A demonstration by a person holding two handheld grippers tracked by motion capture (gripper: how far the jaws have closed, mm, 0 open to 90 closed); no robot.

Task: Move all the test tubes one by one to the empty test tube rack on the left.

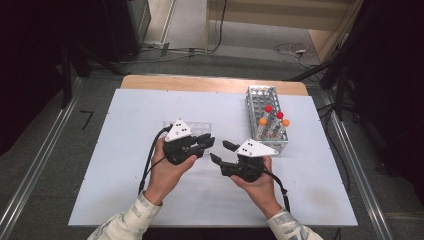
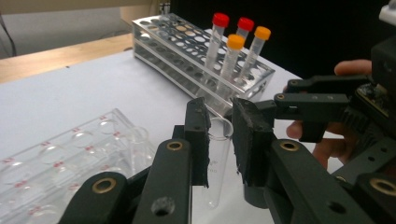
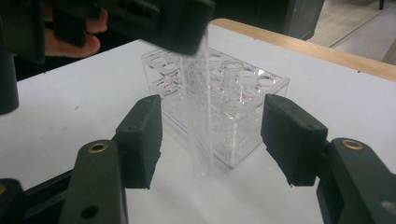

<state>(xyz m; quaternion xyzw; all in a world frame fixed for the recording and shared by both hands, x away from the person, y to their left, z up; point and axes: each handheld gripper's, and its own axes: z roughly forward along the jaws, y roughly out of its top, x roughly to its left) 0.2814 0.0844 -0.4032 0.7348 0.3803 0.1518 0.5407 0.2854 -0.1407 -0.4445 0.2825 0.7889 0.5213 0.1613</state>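
Note:
My left gripper point(image 1: 209, 141) is shut on a clear, uncapped test tube point(image 2: 218, 158), its pads pressing the tube near the rim. The tube point(image 3: 198, 116) hangs roughly upright with its rounded end close to the white table top. My right gripper point(image 1: 220, 151) faces the left one at close range and stands open; in the right gripper view its jaws flank the lower part of the tube without touching it. A clear acrylic rack point(image 1: 192, 127) with empty holes sits just behind the left gripper.
A metal tube rack point(image 1: 260, 100) stands at the back right of the white board point(image 1: 125, 165), holding several tubes with red caps point(image 1: 269, 109) and orange caps point(image 1: 263, 121). Cables trail from both grippers toward the near edge.

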